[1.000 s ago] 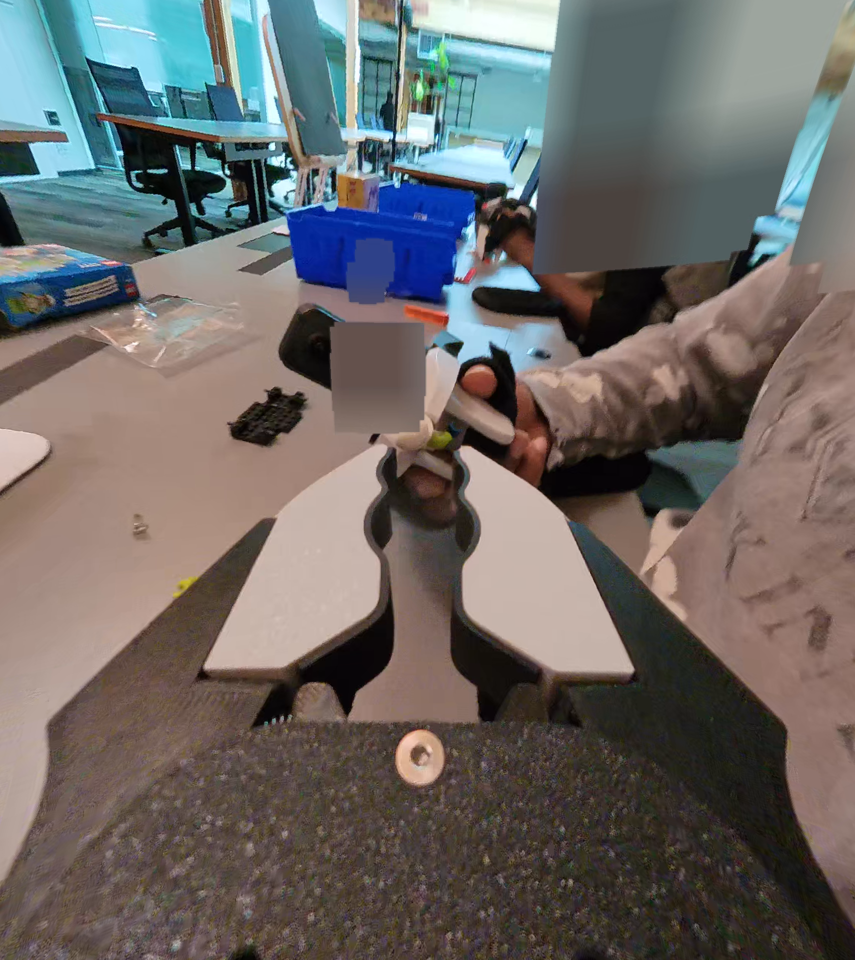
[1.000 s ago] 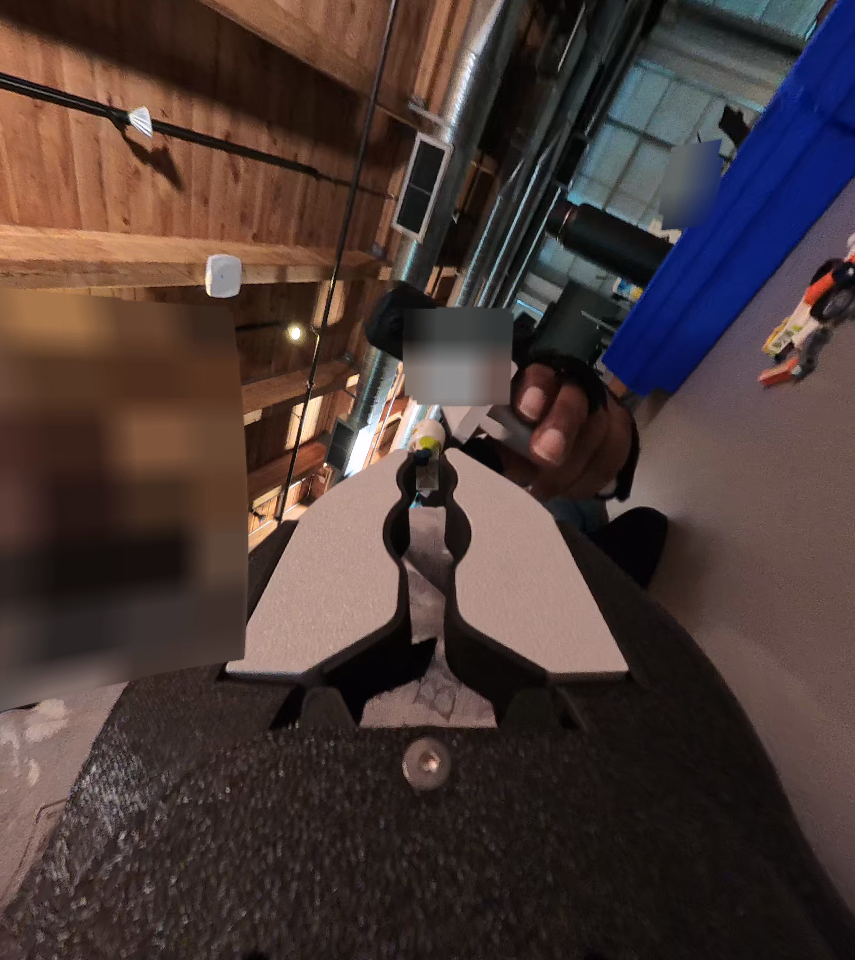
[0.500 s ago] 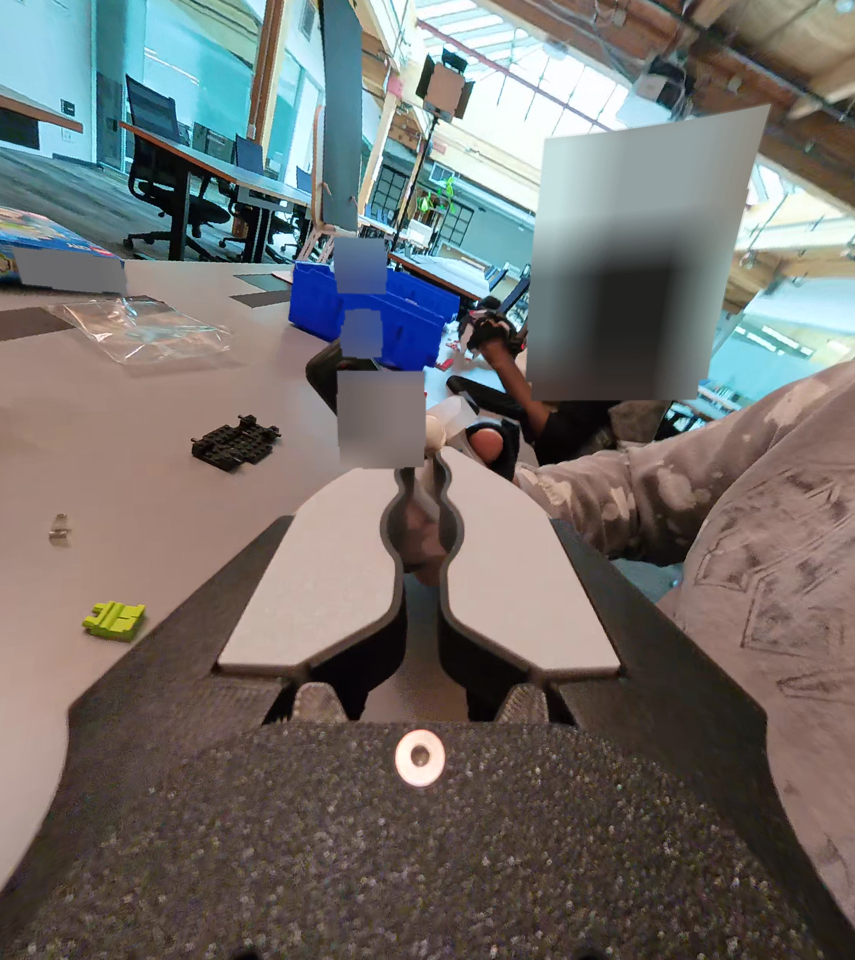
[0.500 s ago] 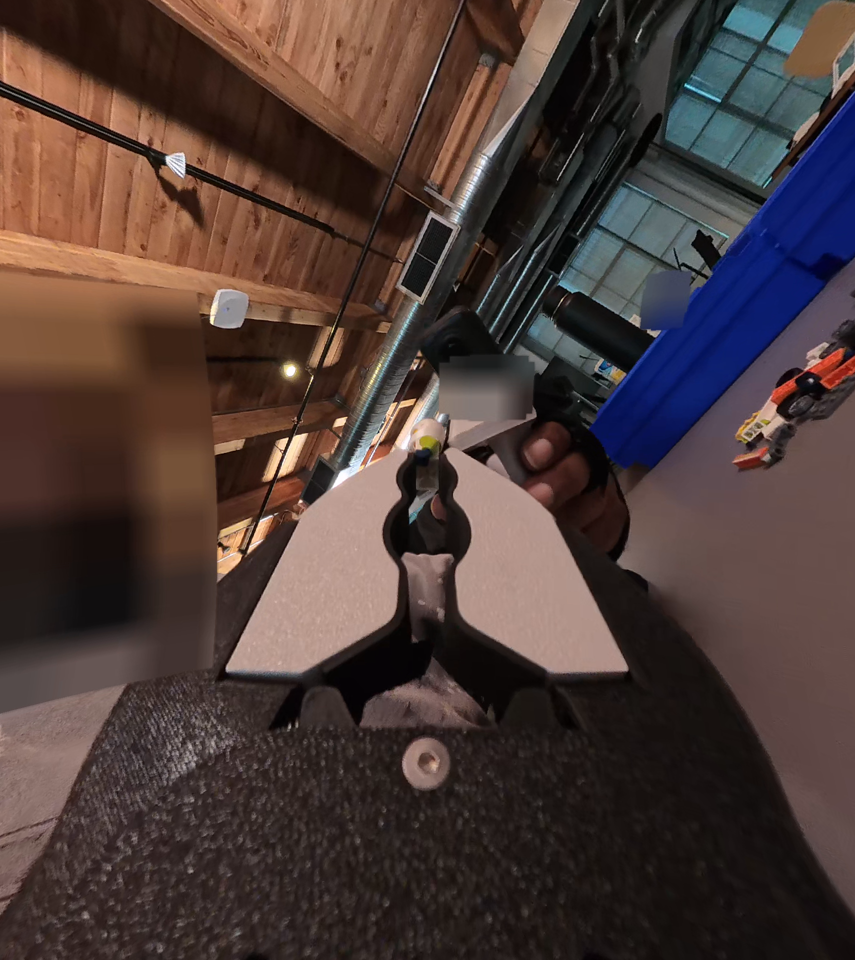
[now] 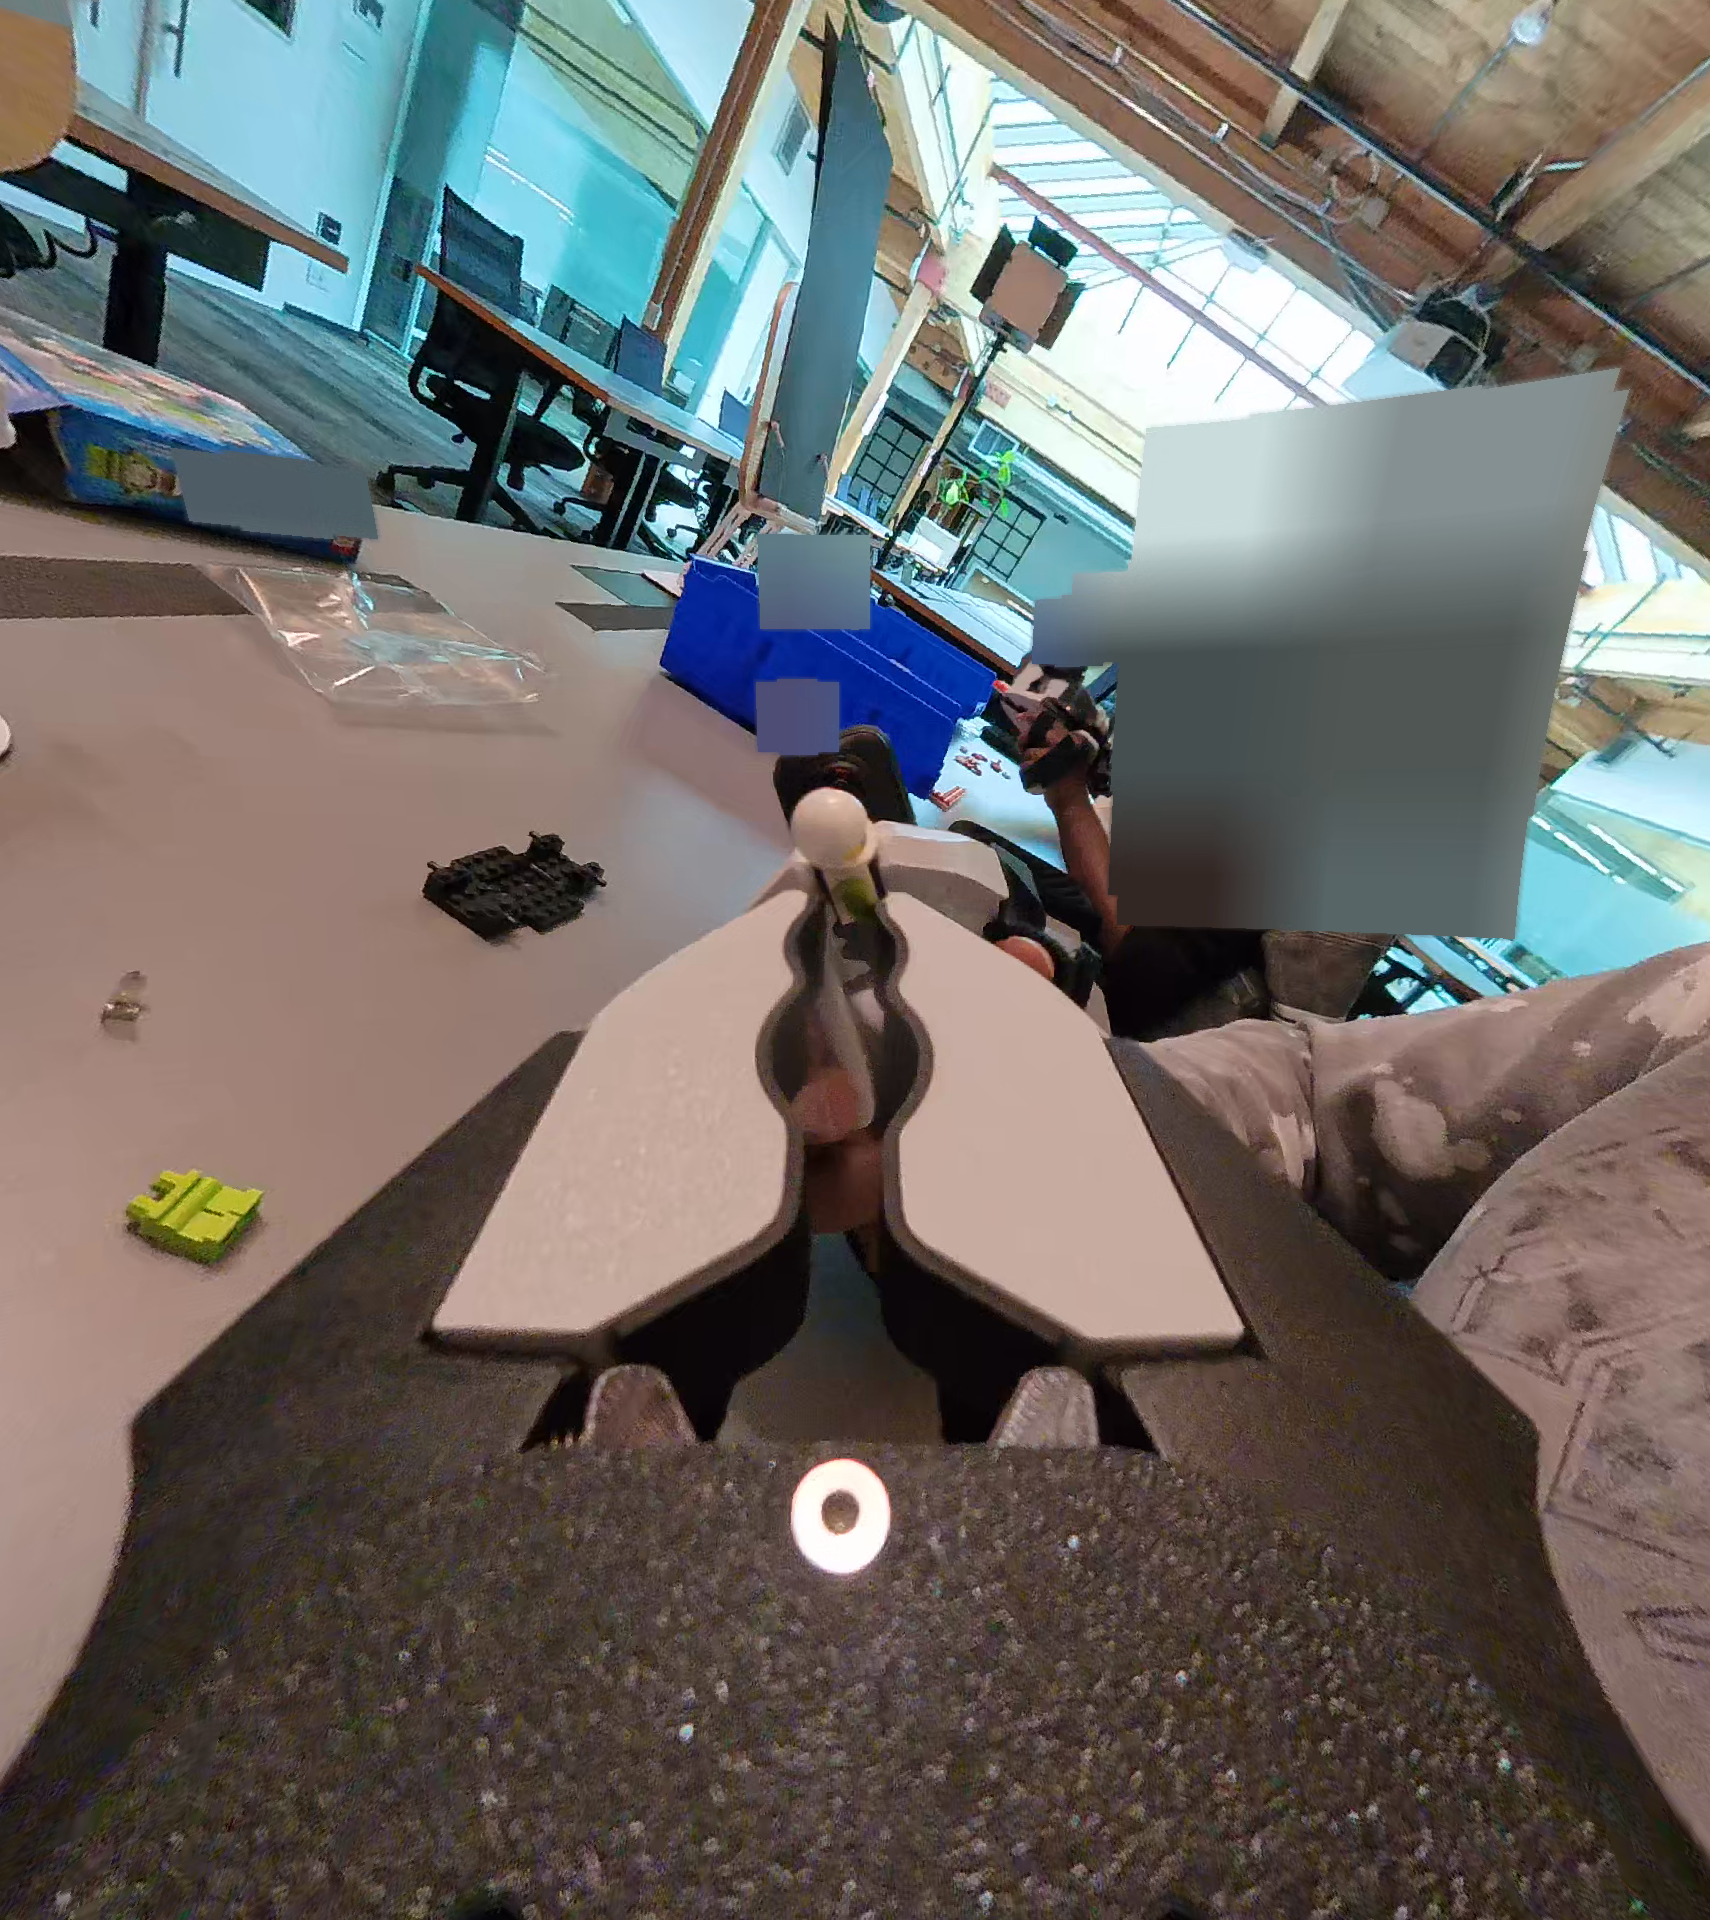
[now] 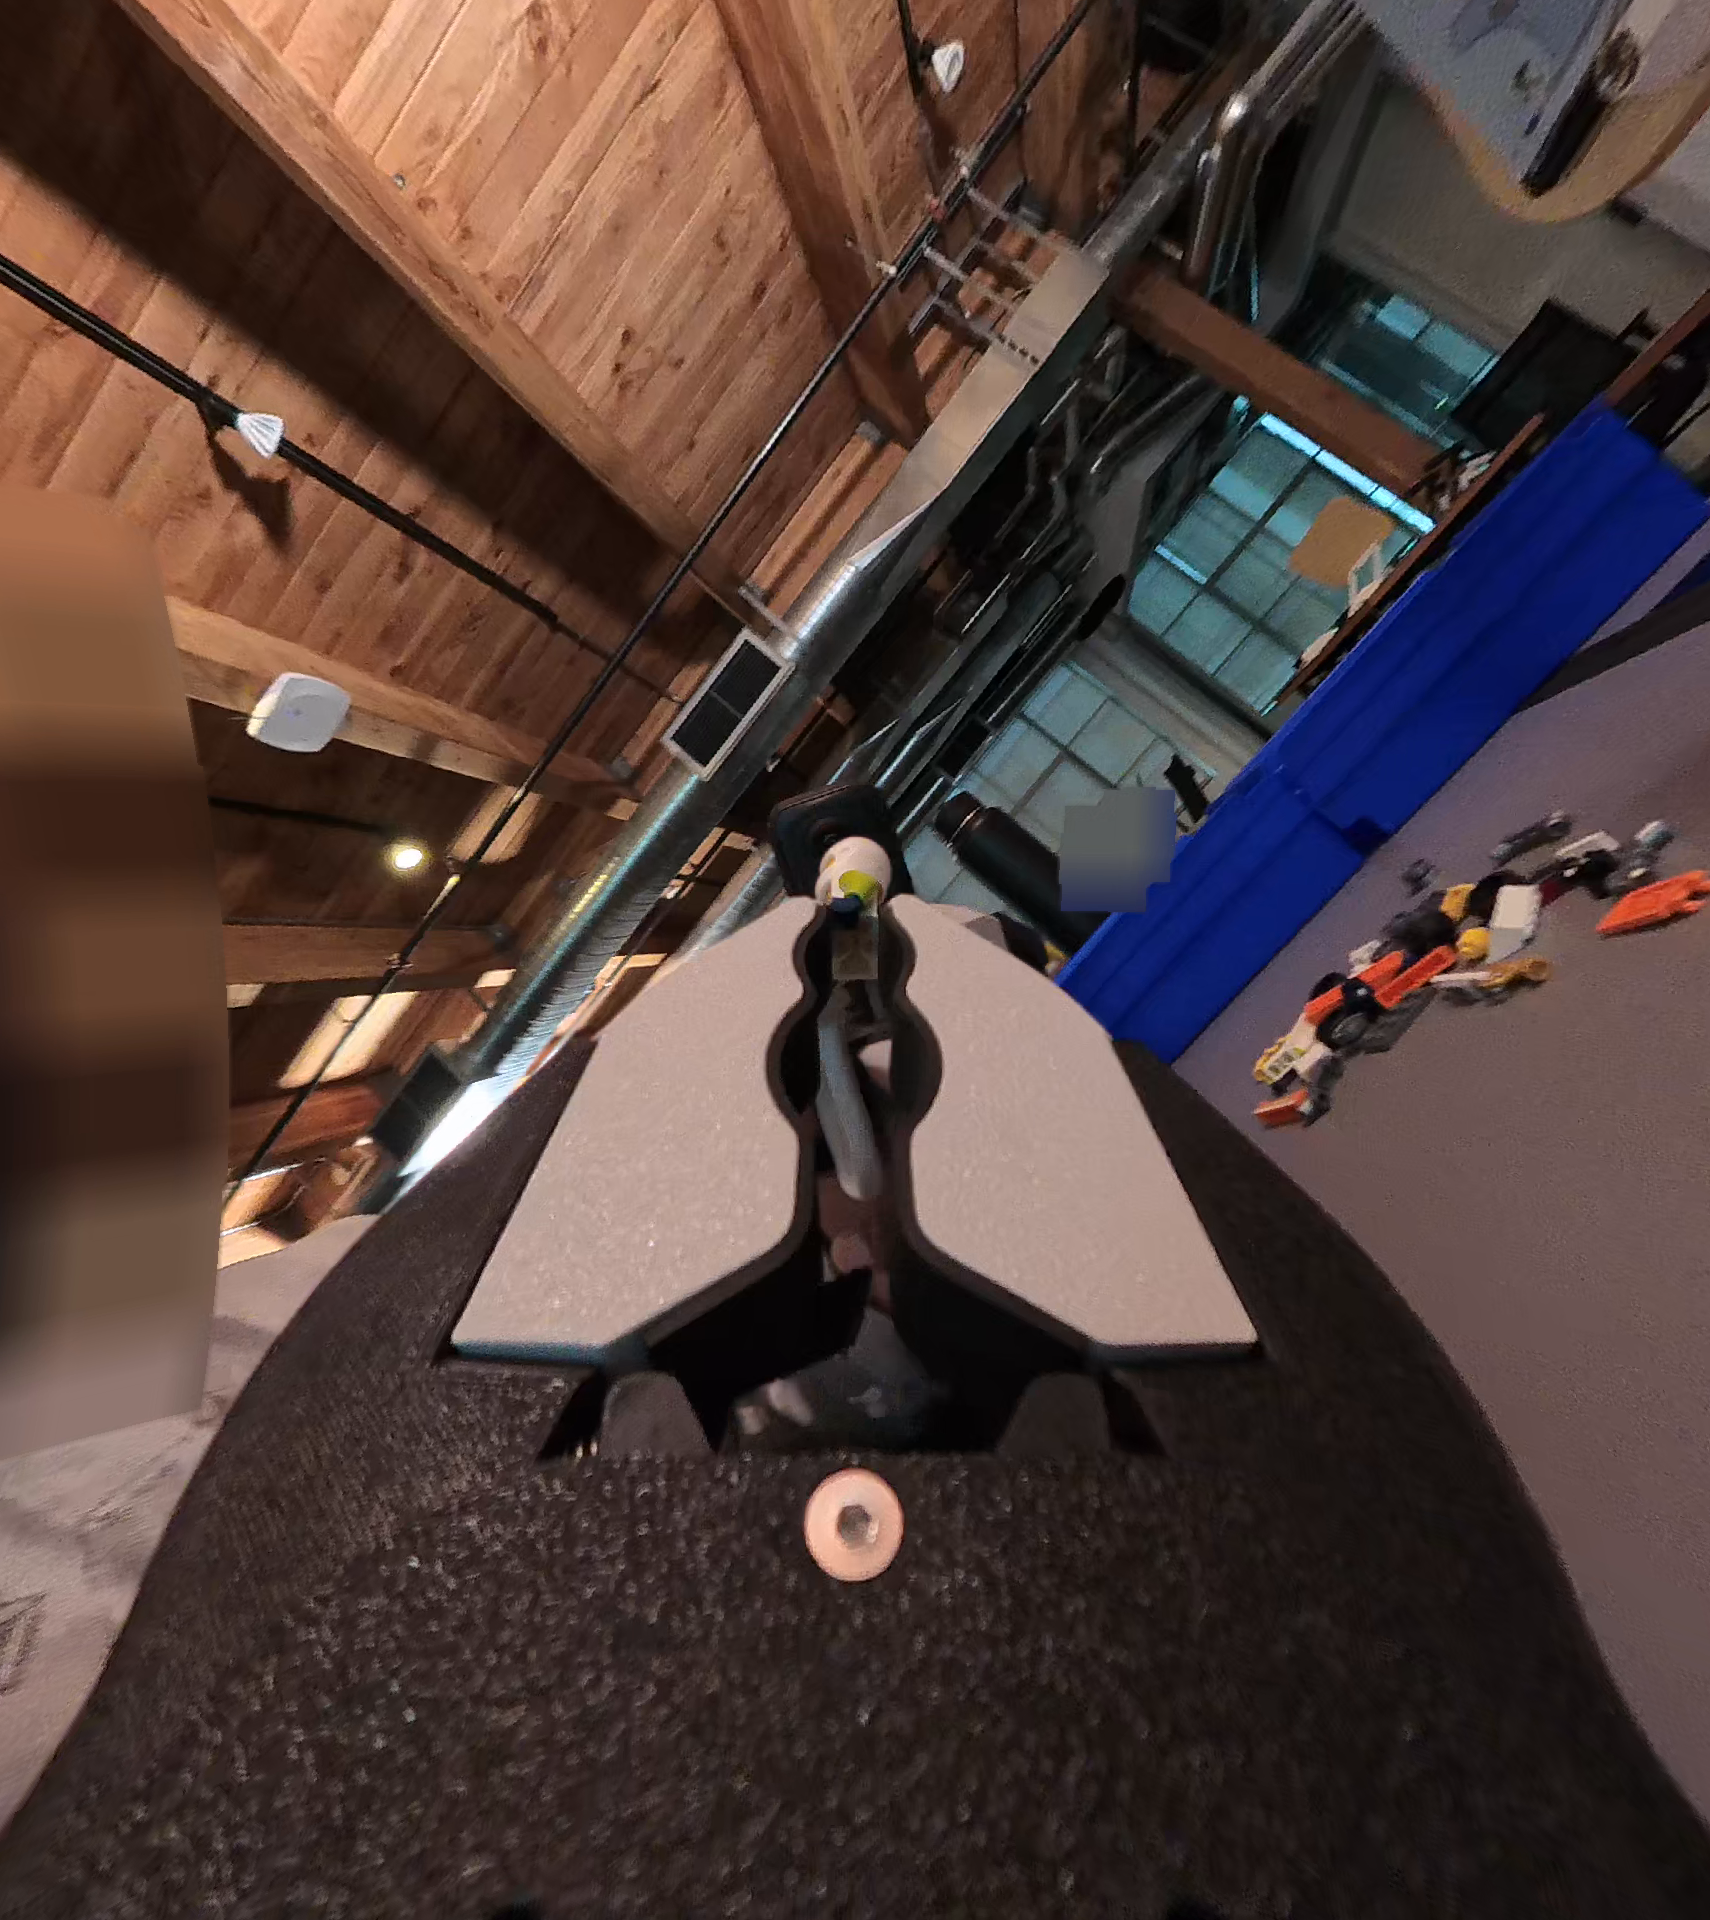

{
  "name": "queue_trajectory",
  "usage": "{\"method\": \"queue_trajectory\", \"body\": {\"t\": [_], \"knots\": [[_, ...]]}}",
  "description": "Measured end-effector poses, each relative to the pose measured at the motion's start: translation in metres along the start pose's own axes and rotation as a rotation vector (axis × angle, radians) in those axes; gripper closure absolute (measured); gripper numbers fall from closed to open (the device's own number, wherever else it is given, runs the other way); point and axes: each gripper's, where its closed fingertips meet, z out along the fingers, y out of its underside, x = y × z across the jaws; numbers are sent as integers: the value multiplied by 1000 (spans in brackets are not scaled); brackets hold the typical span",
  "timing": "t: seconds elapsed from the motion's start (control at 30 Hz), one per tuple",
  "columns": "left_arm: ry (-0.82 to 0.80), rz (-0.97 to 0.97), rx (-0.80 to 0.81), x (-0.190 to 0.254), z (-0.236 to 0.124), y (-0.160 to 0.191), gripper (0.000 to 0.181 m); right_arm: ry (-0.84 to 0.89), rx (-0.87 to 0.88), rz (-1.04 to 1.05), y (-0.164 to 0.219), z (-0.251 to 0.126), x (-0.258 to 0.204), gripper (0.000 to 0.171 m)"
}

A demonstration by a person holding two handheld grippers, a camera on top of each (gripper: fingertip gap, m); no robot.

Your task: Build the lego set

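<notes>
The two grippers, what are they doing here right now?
A person holds both grippers up above the grey table, tips together. The left gripper and the right gripper are both shut on one small lego piece with a white ball and a lime part, apparently joining it. On the table lie a black lego plate, a lime brick and a clear bag, untouched.

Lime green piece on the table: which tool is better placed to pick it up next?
Left, probably. The lime green piece lies just beside the left tool; the right tool points toward the ceiling. Both tools pinch the small white-headed part, so one must release first.
</notes>
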Motion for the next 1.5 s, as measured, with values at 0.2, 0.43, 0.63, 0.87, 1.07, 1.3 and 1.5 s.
{"method": "queue_trajectory", "body": {"t": [0.2,0.43,0.63,0.87,1.07,1.3,1.5], "knots": [[1,-106,17,-5,6,1,176,86,41,-132,-6,-3,6,163],[52,-165,57,-1,8,1,171,89,61,-161,-6,-3,4,164],[73,-185,78,-1,7,0,172,103,54,-213,-6,-1,4,163],[73,-144,33,-3,0,-1,177,119,-6,-269,-3,0,2,162],[67,-171,-68,-10,-11,1,177,156,-52,-303,-9,-4,7,157],[93,-184,-352,-11,-21,34,177,190,-632,-575,31,-16,20,143],[60,-135,-480,-15,-25,54,177,212,-734,-541,47,-25,31,156]]}}
